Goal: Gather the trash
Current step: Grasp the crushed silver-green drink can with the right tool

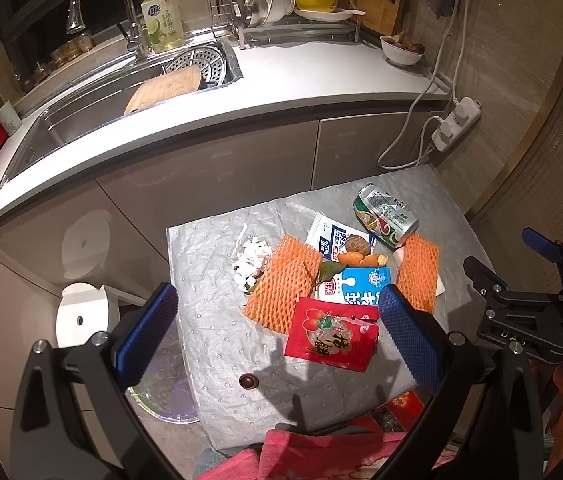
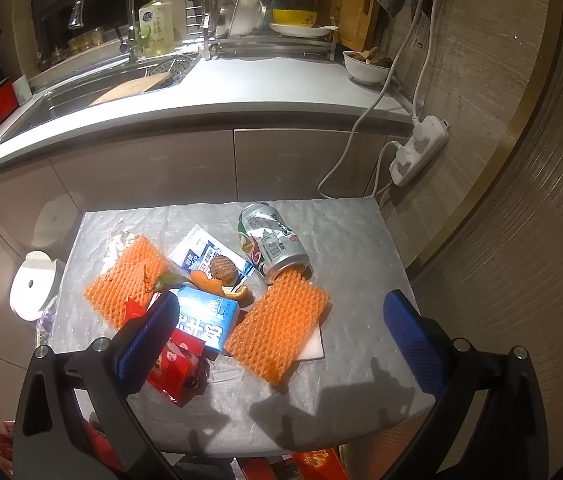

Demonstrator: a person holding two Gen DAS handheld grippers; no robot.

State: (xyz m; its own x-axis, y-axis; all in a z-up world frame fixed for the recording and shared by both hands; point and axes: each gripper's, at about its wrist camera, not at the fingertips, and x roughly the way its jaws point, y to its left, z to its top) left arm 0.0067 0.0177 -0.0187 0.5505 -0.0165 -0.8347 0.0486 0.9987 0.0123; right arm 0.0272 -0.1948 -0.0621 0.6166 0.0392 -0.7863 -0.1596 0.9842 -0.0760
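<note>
Left wrist view: left gripper (image 1: 277, 320) is held wide open and empty at lower centre, above a grey mat (image 1: 209, 280). A red packet (image 1: 331, 338) is seen between the fingers, near the right fingertip. A small dark cap (image 1: 248, 381) lies alone on the mat at lower centre. Beyond the packet are listed a blue carton (image 1: 361, 286), an orange foam net (image 1: 281, 284) to its left, and white crumpled scraps (image 1: 249, 260) further left. A second net (image 1: 419, 276) lies at right, orange peel (image 1: 359, 259) and a white sachet (image 1: 333, 236) at centre, a dented can (image 1: 385, 216) on its side behind. The right gripper is partly seen at the right edge.

Right wrist view: right gripper (image 2: 277, 320) is likewise spread wide, holding nothing, over the second net. Its left finger (image 2: 149, 340) overlaps the packet and carton.

Farthest, at the top of both frames, a counter (image 1: 321, 76), sink (image 1: 93, 116), tap (image 1: 97, 0) and dish rack (image 1: 293, 4) are recorded.
</note>
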